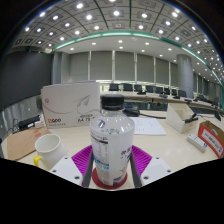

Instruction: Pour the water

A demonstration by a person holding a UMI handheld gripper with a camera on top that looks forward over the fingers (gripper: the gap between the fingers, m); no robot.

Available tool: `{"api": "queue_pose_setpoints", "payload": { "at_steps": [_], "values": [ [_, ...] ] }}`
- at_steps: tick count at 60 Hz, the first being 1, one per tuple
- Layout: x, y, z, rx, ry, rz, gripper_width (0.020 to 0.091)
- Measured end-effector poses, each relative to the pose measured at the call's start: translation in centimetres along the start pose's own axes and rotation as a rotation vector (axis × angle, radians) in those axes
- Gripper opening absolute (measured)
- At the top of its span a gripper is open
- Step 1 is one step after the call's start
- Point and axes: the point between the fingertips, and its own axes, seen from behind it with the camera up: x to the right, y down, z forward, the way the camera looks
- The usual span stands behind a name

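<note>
Office, rows of monitors (150, 90), ceiling downlights (100, 18)

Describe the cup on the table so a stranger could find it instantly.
Start at the big white box on the wooden table. Just in front of it stands the white cup. It sits beside the clear bottle held between the tool fingers, and is shorter, opaque and open-topped.

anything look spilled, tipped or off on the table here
Nothing stands out. The capped bottle stands upright on a red coaster between the gripper fingers. The white cup beside it is upright too, and no liquid shows on the table. The white box and papers lie behind.
</note>
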Motion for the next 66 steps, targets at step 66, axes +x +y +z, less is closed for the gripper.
{"api": "queue_pose_setpoints", "payload": {
  "at_steps": [66],
  "values": [
    [-9.6,-8.2,-33.8,-0.282,0.156,0.053,0.0863]
  ]
}}
